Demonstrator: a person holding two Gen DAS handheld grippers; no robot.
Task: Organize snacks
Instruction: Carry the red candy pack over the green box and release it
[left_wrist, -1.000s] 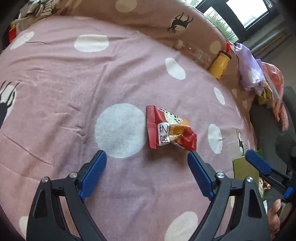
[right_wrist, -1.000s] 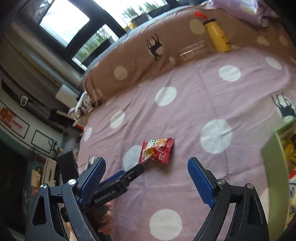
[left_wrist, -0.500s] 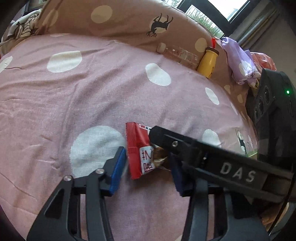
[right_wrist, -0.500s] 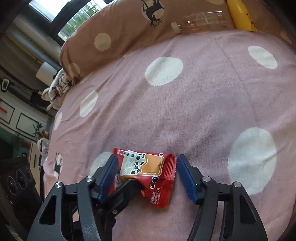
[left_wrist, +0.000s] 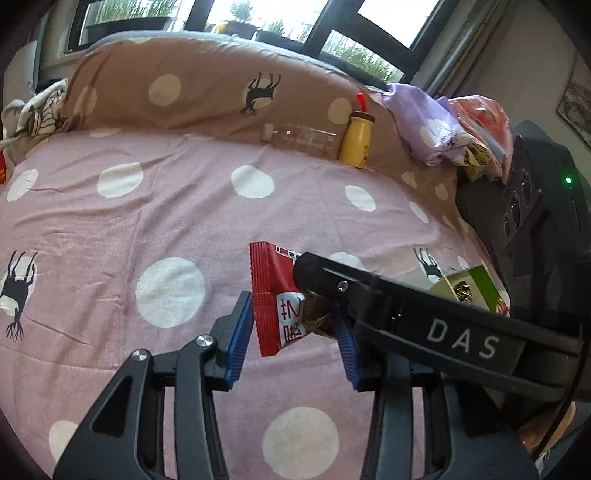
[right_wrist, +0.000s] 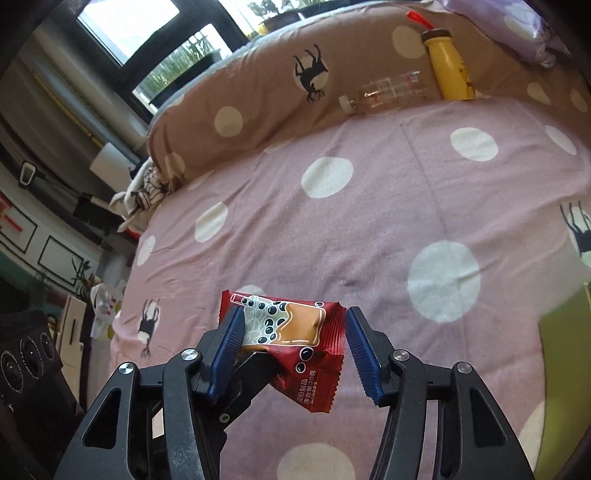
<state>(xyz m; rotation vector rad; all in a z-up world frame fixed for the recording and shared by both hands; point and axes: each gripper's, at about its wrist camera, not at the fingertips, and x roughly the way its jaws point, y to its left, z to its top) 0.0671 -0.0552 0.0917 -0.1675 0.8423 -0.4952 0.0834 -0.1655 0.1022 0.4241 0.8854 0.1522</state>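
A red snack packet with a bubble-tea picture is held up off the pink polka-dot bedspread. My left gripper is shut on the packet from both sides. My right gripper is also closed in on the same packet, its left pad touching and its right pad at the crimped edge. The right gripper's black finger crosses in front of the packet in the left wrist view. A green box stands at the right edge of the bed.
A yellow bottle and a clear plastic bottle lie against the brown dotted pillow at the back. A lilac bag and other packets sit at the far right. The green box also shows in the right wrist view.
Both grippers moved in from open and closed around the packet. The packet has been lifted off the bedspread and now sits between both pairs of pads.
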